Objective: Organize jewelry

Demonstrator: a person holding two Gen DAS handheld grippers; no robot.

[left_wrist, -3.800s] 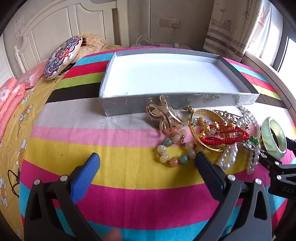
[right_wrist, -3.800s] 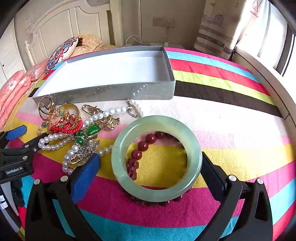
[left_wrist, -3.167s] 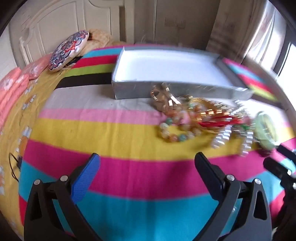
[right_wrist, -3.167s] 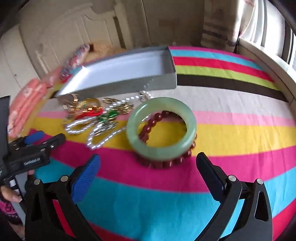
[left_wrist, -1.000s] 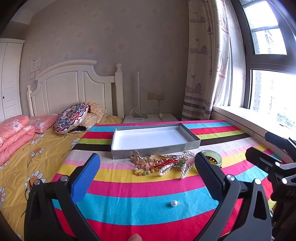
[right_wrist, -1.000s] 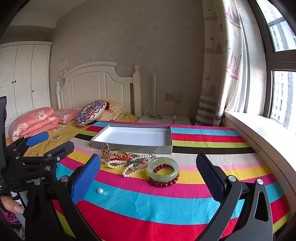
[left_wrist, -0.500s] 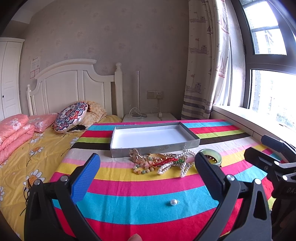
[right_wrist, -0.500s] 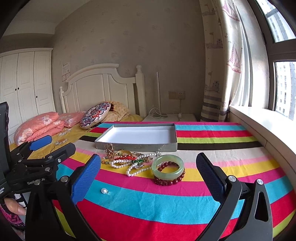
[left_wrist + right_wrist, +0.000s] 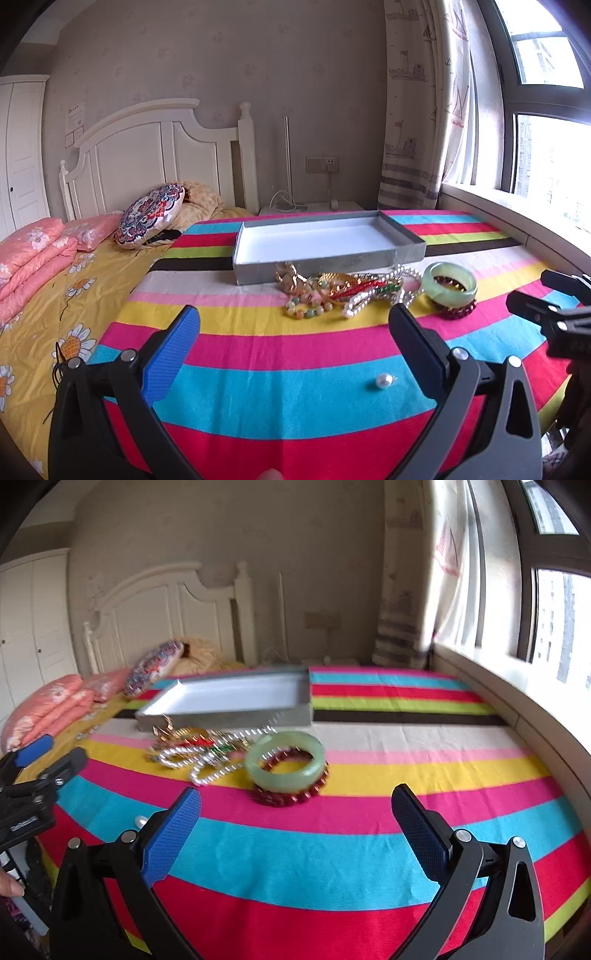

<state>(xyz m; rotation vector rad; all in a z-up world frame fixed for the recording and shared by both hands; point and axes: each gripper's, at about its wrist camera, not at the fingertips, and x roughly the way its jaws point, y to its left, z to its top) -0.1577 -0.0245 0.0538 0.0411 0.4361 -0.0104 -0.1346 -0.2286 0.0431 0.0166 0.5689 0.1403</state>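
Holding both grippers wide apart and empty, I judge the pale green jade bangle point(image 9: 285, 761) ahead of my right gripper point(image 9: 295, 827) the first pick; I'd straddle its rim squarely, then carry it to the shallow grey box point(image 9: 236, 709) beyond; my left gripper point(image 9: 293, 349) waits short of the tangled bead pile point(image 9: 343, 291).

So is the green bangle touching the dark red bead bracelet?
Touching. In the right wrist view the green bangle rests on the dark red bead bracelet, whose beads show inside and beneath its ring.
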